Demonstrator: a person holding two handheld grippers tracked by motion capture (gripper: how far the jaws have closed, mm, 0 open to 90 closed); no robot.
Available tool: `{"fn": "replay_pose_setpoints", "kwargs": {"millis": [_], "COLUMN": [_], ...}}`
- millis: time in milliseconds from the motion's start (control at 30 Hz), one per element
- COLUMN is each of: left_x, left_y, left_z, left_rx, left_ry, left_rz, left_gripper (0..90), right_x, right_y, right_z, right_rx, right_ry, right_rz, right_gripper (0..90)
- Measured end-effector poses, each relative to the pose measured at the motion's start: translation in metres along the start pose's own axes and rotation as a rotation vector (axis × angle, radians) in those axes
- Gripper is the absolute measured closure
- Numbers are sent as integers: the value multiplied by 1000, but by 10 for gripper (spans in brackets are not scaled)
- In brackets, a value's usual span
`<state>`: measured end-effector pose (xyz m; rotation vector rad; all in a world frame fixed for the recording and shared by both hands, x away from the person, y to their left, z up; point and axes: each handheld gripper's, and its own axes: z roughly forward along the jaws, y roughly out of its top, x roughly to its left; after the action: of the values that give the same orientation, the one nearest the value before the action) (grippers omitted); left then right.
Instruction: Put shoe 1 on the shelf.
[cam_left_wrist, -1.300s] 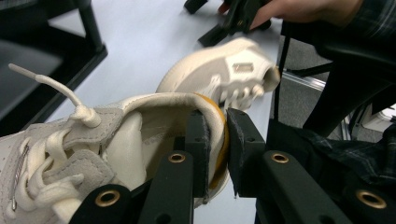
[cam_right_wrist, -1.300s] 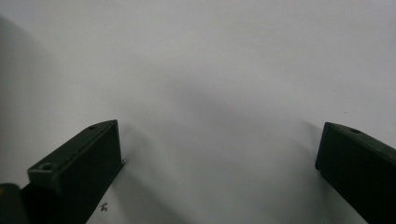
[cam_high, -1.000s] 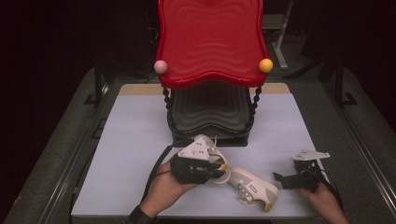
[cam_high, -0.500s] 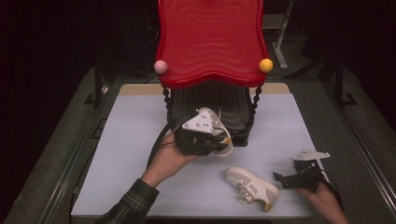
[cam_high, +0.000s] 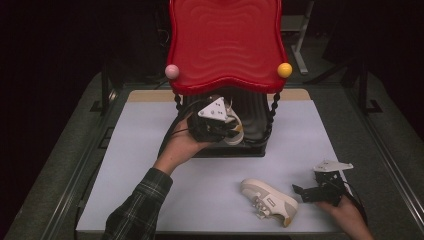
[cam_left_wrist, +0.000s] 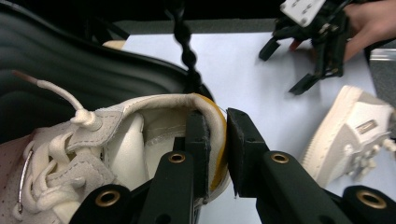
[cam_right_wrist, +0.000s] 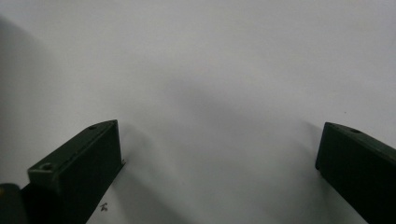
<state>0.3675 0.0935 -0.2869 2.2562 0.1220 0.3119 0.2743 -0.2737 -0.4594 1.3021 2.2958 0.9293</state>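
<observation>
My left gripper (cam_high: 231, 130) is shut on the heel collar of a cream sneaker (cam_high: 235, 134) and holds it at the black lower shelf (cam_high: 255, 120) of a small rack. In the left gripper view the left gripper (cam_left_wrist: 217, 140) pinches the yellow-lined heel of the held sneaker (cam_left_wrist: 116, 144) over the dark ribbed shelf (cam_left_wrist: 70, 70). A second cream sneaker (cam_high: 269, 201) lies on the white table (cam_high: 150, 150) at the front right. Just right of it, my right gripper (cam_high: 301, 194) rests open, its jaws wide apart over bare table (cam_right_wrist: 219, 154).
The rack has a red wavy top shelf (cam_high: 227, 45) with a pink ball (cam_high: 172, 71) and a yellow ball (cam_high: 285, 69) at its front corners, on black twisted posts (cam_high: 272, 112). The left gripper view also catches the second sneaker (cam_left_wrist: 355, 135) and the right gripper (cam_left_wrist: 317, 46).
My left gripper lifted one sneaker from the front of the table and carried it away to the rack's lower shelf. The other sneaker and the right gripper stayed put.
</observation>
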Motion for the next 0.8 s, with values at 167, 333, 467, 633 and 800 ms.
{"fn": "replay_pose_setpoints", "kwargs": {"millis": [167, 333, 467, 633, 800], "left_x": [3, 2, 2, 2, -1], "left_y": [-7, -12, -19, -19, -20], "left_z": [8, 11, 13, 13, 0], "left_rx": [41, 34, 26, 19, -47], "left_ry": [15, 11, -5, 7, 13], "left_rz": [4, -2, -26, -59, -140], "left_gripper": [788, 789, 787, 731, 634], "right_x": [0, 0, 0, -1, -7], "right_y": [0, 0, 0, 1, 6], "right_z": [0, 0, 0, 0, -8], "right_rx": [0, 0, 0, 6, 30], "right_ry": [0, 0, 0, 5, 2], "right_rz": [0, 1, 1, -3, 20], "right_gripper": [0, 0, 0, 0, 259]}}
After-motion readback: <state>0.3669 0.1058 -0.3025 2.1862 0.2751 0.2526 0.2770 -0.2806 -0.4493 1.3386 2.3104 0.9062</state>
